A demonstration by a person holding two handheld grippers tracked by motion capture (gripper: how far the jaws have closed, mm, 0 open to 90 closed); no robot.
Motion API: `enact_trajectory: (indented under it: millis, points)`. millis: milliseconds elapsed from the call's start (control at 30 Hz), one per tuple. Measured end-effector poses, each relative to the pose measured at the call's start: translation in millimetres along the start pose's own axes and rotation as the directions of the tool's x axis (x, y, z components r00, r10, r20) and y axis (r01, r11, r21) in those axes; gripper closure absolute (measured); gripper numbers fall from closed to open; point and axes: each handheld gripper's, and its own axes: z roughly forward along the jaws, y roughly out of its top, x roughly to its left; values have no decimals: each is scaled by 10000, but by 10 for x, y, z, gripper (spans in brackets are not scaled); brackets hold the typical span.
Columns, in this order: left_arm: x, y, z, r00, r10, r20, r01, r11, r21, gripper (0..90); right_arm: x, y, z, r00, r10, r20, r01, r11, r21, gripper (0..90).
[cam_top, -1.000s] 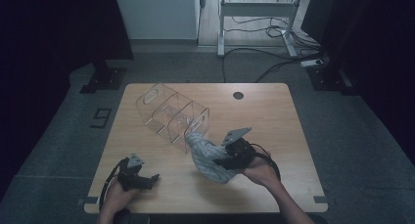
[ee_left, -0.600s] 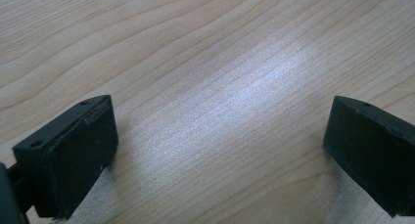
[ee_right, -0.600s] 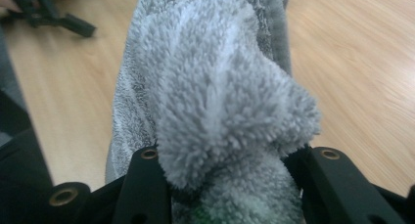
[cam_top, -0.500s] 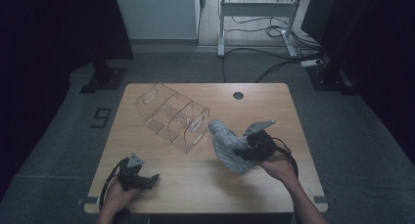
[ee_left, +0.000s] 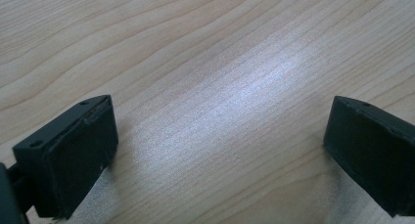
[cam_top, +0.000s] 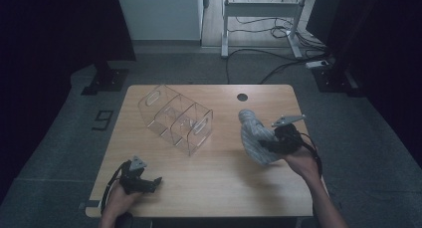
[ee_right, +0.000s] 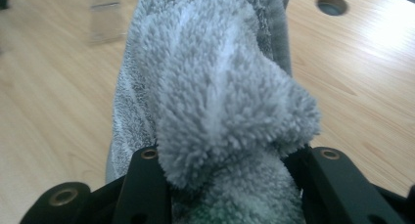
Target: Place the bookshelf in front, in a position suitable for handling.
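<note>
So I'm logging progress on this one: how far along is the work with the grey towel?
Done: the right hand-held gripper is shut on the grey towel, bunched and lifted off the table, right of the clear organizer. In hand: carrying it. The left hand-held gripper rests open near the front edge. Left: setting the towel down or using it; where it goes I can't tell.

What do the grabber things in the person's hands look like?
Both are black two-jaw tools. The left gripper and right gripper each carry a grey three-cornered plate on top and trail a black cable. The jaws end in blocky black pads. No sleeves show on the forearms.
</note>
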Motion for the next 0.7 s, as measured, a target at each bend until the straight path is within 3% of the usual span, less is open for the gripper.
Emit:
enact_trajectory:
  millis: [400,700]
  points:
    - [2,0,0,10000,17,1,-17,10000,3,0,-336,-82,-49,9928,742,941,-745,9972,-1,590]
    - [4,1,1,10000,37,22,-37,10000,3,0,-549,-89,25,9803,1188,1578,-1184,9929,-124,589]
